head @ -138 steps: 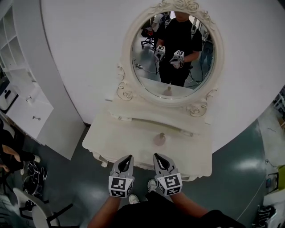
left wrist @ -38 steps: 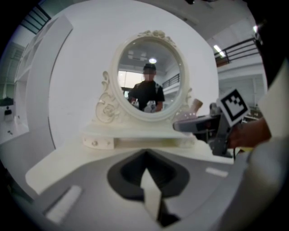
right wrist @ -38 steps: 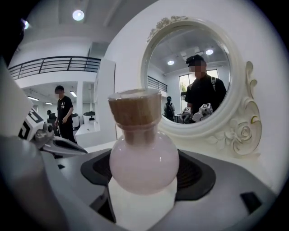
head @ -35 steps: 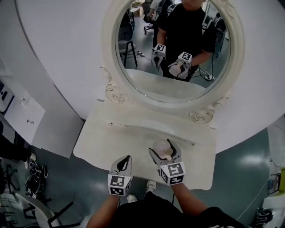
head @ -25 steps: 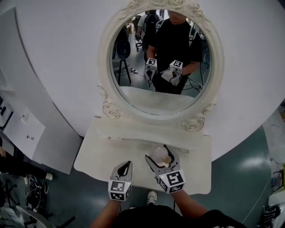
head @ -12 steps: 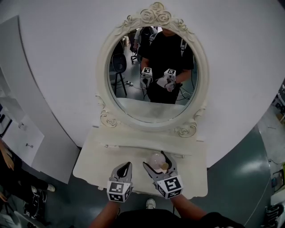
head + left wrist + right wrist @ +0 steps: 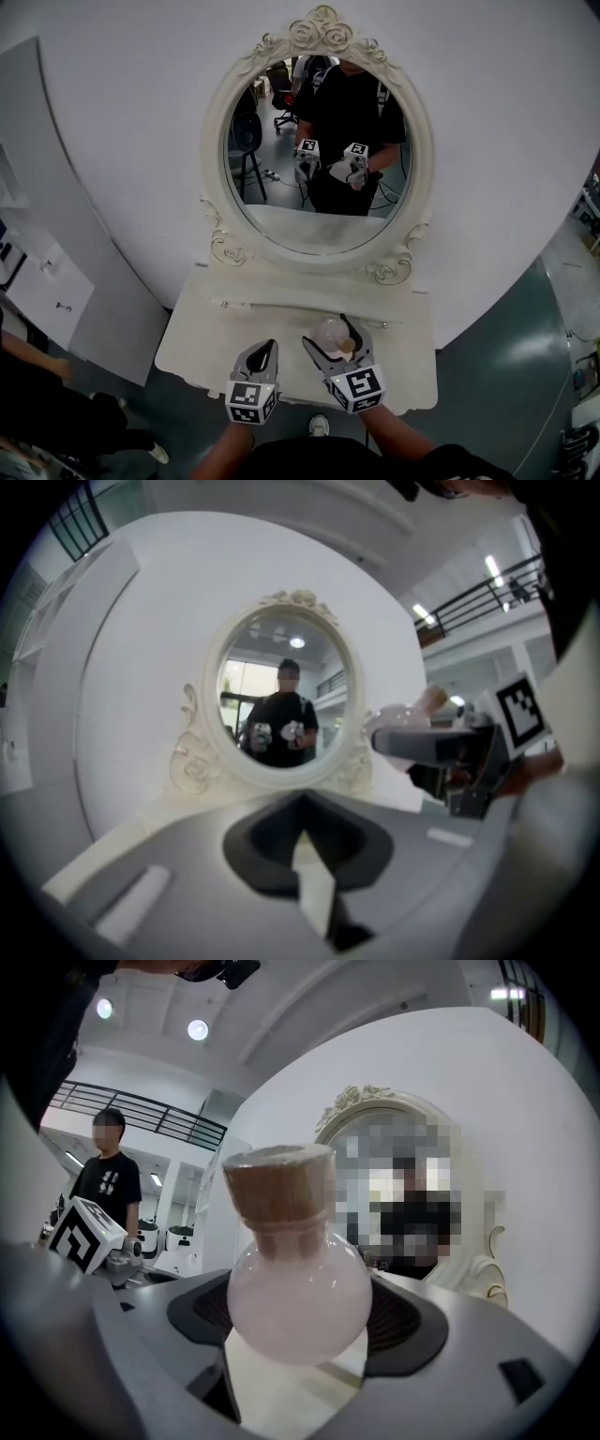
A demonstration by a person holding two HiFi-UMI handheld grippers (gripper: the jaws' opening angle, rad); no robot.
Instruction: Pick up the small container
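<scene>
The small round pink glass bottle (image 7: 298, 1288) is gripped upright, cork stopper uppermost, by the right claw (image 7: 330, 337) over the cream tabletop (image 7: 211, 333). The left claw (image 7: 266, 349) is held closed and empty alongside. An oval cream-framed mirror (image 7: 314, 141) is seen behind.

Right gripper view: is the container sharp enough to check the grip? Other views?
Right gripper view: small container is sharp; mosaic covers the mirror. Left gripper view: the jaws blur near the lens. Head view: container washes out against the white table.

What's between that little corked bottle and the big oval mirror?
Only bare white dressing table and its raised back ledge, seen in the head view. The right gripper holds the bottle in its jaws.
</scene>
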